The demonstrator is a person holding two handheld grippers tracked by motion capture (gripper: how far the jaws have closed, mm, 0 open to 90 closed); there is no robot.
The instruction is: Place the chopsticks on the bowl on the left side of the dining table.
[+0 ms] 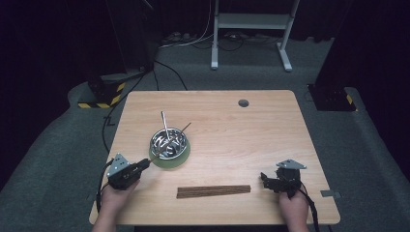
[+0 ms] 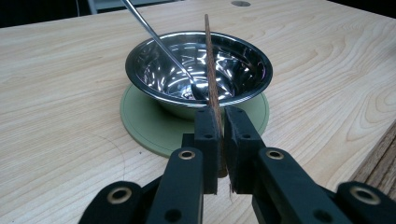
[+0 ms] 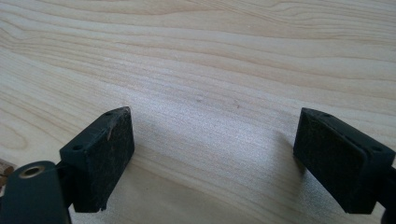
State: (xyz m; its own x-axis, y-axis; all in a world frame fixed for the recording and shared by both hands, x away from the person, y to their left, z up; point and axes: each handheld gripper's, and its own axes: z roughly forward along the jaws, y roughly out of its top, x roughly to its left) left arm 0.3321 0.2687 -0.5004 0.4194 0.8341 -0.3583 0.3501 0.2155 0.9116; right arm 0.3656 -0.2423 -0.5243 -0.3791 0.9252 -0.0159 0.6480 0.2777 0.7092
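A shiny steel bowl [image 1: 168,142] [image 2: 201,72] stands on a round green mat [image 1: 170,160] [image 2: 154,126] left of the table's middle. A metal spoon [image 1: 165,124] [image 2: 159,43] leans in it, handle pointing away. My left gripper [image 1: 144,163] [image 2: 221,140] is shut on a thin dark wooden stick [image 2: 211,70] [image 1: 185,127] that lies across the bowl and reaches past its far rim. A row of dark wooden sticks [image 1: 213,191] lies near the front edge. My right gripper [image 1: 265,180] [image 3: 212,161] is open over bare wood to the right of that row.
The light wooden table [image 1: 227,130] has a small grey cable hole [image 1: 243,103] near its far edge. A corner of the stick row [image 2: 380,163] lies at the right of the left gripper view. A white frame [image 1: 251,24] and cables stand on the floor behind.
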